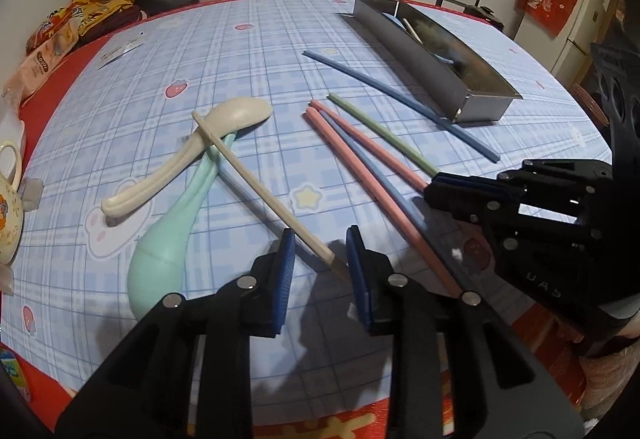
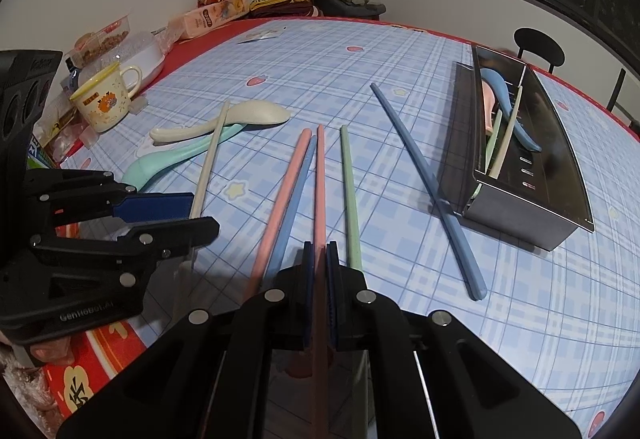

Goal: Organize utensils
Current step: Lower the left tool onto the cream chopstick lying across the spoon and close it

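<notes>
Left gripper hangs low with its jaws spread wide, blue pads facing each other, nothing between them except the tip of a cream chopstick just ahead. Off to its right, the right gripper is pinched tight on a pink chopstick, which runs straight out ahead between its fingers.

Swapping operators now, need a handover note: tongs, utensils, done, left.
Right tongs: shut on a pink chopstick.
Left tongs: open around the near end of the cream chopstick, not gripped.
Done: steel rectangular holder already has some utensils in it.
Left on the table: cream spoon, mint spoon, second pink chopstick, two blue chopsticks, a green one.
</notes>
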